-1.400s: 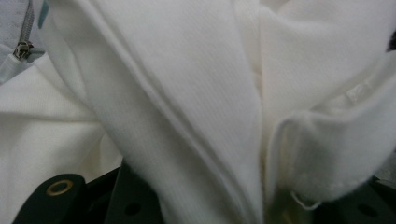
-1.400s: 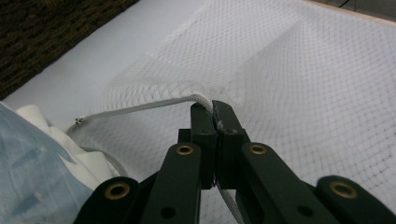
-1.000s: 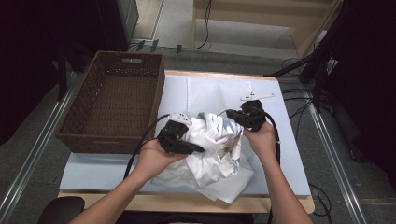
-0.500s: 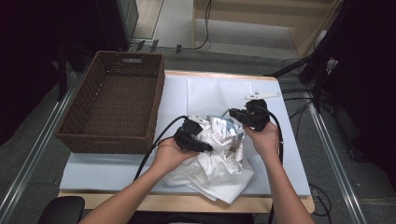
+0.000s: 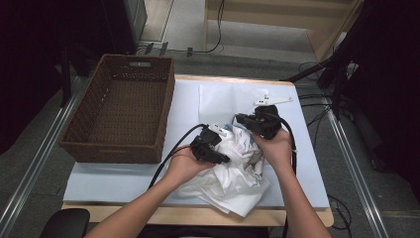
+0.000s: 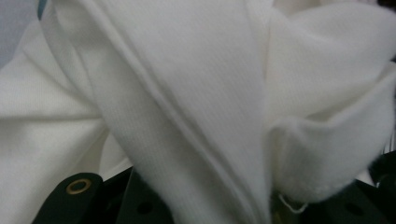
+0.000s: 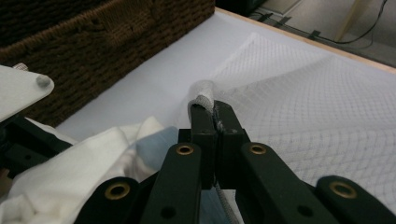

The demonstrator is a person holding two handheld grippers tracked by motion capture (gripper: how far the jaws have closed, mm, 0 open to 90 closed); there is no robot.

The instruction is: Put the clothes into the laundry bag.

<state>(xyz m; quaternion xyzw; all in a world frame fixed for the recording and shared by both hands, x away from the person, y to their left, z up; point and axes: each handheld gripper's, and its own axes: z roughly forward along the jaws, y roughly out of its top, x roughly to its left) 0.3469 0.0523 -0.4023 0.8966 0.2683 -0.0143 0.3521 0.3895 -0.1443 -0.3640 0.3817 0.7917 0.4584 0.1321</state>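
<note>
A crumpled white garment (image 5: 233, 168) lies near the tabletop's (image 5: 124, 173) front edge. The right gripper (image 7: 208, 108) is clamped on mesh fabric; the left gripper (image 5: 225, 159) pinches the garment. The wicker basket (image 5: 119, 148) is empty, so the work looks barely begun.

No words, numbers or brand marks can be read anywhere. The cloth (image 5: 233, 168) bears a small print, too blurred to read
</note>
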